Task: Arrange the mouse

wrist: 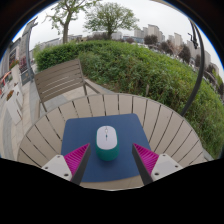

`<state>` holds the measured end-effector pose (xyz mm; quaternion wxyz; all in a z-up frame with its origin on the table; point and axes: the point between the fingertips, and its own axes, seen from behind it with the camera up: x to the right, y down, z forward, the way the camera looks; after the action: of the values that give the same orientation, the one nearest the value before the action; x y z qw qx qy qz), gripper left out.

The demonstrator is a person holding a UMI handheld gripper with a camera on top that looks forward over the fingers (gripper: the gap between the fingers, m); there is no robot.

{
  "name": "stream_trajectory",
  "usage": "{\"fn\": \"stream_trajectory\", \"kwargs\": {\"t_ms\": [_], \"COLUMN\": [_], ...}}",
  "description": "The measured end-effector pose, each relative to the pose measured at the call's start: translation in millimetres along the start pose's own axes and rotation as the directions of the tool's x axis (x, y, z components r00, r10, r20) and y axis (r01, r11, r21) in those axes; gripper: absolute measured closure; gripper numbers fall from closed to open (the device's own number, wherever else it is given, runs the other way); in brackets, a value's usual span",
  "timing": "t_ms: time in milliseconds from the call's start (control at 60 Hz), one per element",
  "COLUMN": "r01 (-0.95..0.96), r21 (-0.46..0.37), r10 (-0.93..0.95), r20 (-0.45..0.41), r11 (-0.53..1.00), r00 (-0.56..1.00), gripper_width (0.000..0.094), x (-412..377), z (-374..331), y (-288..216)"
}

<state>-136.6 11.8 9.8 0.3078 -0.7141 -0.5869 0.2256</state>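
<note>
A mouse with a white top and teal sides lies on a dark blue mat on a round wooden slatted table. My gripper is open, its two fingers spread wide with magenta pads showing on the inner faces. The mouse's near end sits between the fingertips, with a clear gap at each side. It rests on the mat on its own.
A wooden bench stands beyond the table to the left. A green hedge runs behind and to the right. Trees and buildings lie farther off.
</note>
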Motion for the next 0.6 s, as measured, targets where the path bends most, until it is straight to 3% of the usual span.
{"fn": "stream_trajectory", "kwargs": {"t_ms": [333,500,600], "r01": [0.037,0.001,0.021], "r21": [-0.06,-0.103,-0.083], "r10": [-0.034,0.006,-0.016], "r20": [0.044,0.072,0.058], "r11": [0.998,0.995,0.996], "r00": [0.998,0.997,0.998], "gripper_width": [0.0085,0.0086,0.0084], "x": [9,4,12], "z": [-221,-278,-288], "y": [64,104,105]}}
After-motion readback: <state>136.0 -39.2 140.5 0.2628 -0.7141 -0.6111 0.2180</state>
